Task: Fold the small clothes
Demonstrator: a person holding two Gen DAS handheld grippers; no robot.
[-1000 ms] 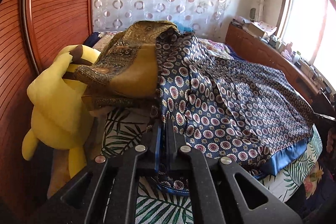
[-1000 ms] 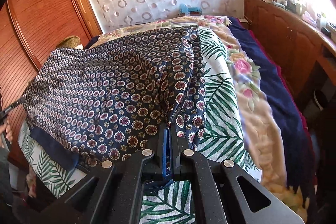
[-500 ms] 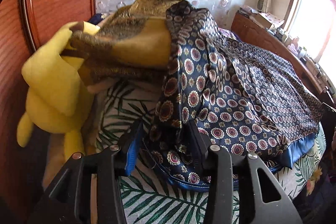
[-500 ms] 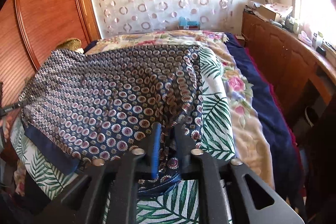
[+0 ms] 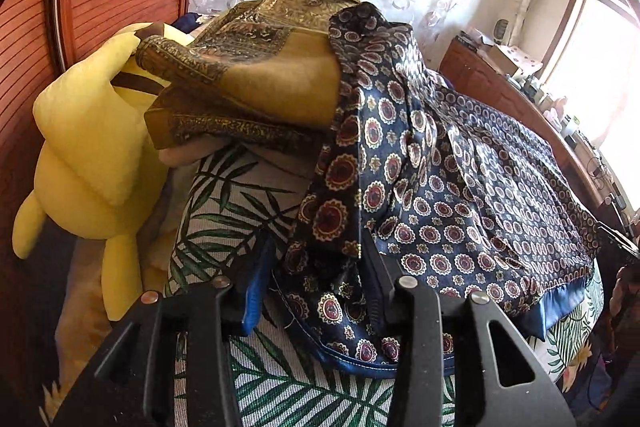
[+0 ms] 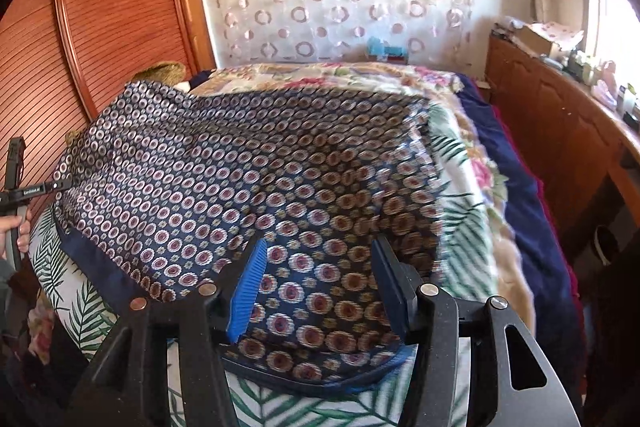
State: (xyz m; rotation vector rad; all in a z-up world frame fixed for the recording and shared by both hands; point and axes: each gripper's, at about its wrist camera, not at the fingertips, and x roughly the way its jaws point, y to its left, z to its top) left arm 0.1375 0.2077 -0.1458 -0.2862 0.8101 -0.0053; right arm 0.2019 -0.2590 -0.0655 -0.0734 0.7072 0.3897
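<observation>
Both grippers' fingers stand apart, the right gripper (image 6: 318, 281) having just opened wider and the left gripper (image 5: 318, 281) also just opened, each with a corner of the navy patterned cloth (image 6: 240, 183) lying loose between them on the leaf-print bedspread (image 5: 236, 211).

Scarf (image 6: 248, 171) spread on bed (image 6: 472, 211), plush toy (image 5: 88, 147) at its left.

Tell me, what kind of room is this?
Most likely a bedroom: a bed under a palm-leaf print cover, a yellow plush toy beside a reddish slatted wooden wardrobe door, and a wooden sideboard under the window.
</observation>
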